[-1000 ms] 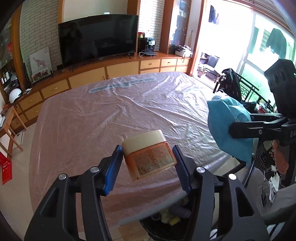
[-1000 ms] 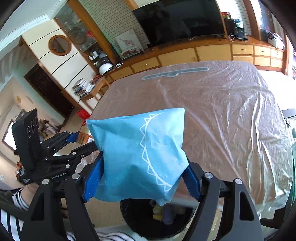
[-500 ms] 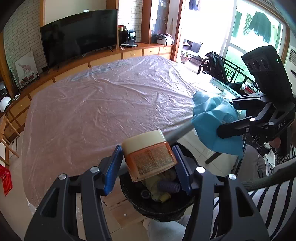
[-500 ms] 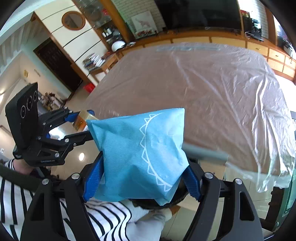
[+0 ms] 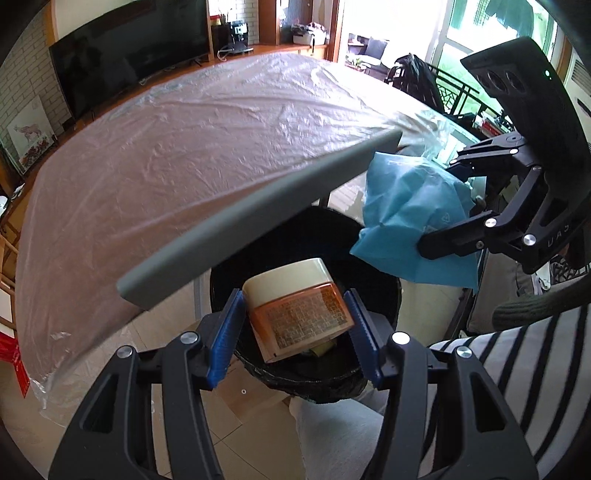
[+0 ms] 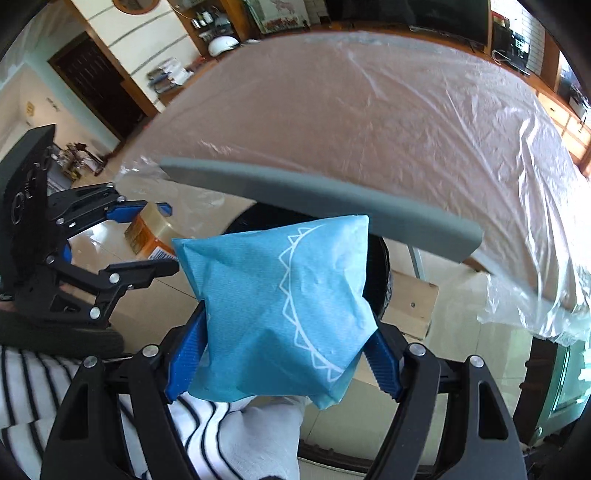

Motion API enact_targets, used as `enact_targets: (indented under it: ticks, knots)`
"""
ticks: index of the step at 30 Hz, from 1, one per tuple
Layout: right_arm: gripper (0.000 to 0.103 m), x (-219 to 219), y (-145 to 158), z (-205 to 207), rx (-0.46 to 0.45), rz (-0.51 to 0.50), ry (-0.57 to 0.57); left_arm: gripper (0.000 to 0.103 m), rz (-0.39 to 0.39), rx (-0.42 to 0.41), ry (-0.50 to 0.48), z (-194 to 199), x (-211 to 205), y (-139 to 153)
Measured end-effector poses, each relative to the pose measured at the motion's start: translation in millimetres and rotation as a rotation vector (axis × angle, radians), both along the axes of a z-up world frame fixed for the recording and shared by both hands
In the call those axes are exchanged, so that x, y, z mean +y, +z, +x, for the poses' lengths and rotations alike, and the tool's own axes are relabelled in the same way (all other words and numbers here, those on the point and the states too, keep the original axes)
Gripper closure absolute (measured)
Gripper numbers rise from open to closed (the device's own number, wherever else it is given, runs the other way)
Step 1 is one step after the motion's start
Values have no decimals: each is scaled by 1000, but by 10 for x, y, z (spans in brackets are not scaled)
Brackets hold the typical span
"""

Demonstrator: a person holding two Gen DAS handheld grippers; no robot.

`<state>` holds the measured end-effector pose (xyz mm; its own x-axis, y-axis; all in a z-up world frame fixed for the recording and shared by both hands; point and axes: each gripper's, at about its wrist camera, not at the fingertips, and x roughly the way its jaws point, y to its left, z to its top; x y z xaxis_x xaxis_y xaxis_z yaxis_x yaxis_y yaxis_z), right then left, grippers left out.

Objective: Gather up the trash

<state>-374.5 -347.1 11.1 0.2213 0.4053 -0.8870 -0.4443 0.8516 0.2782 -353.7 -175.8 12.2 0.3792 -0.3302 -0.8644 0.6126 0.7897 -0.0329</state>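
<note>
Holding both loads over the black bin (image 5: 384,295); my left hand-held gripper (image 5: 297,325) pinches the orange jar (image 5: 301,317) directly above its mouth. My right hand-held gripper (image 6: 284,354) clamps the blue packet (image 6: 280,306) nearer the rim, right of centre.

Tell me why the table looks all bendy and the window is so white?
Left wrist view: the fisheye lens bows the plastic-covered table into a dome, and daylight washes out the window. Right wrist view: the same curve bends the table's grey edge, while the blue packet stays sharp.
</note>
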Motion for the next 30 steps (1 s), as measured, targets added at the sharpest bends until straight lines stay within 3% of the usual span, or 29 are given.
enact_targets:
  ticks: [12, 14, 16, 18, 25, 27, 30]
  knots:
    - [26, 176, -441, 131, 64, -25, -44, 47, 43, 36, 3, 103, -87, -317]
    - [20, 172, -466, 150, 68, -28, -47, 46, 39, 37, 6, 111, -80, -335]
    - [15, 170, -428, 146, 75, -21, -53, 20, 24, 30, 20, 86, -58, -325]
    - [13, 145, -398, 143, 80, -20, -58, 15, -14, 26, 27, 76, -13, -266]
    - [13, 10, 1, 115, 31, 13, -17, 15, -53, 5, 24, 61, 71, -12]
    - [12, -56, 272, 147, -27, 61, -16, 15, -88, -15, 38, 115, 144, 177]
    - [5, -211, 683, 311, -166, 104, -81, 4, -145, -95, 94, 257, 311, 508]
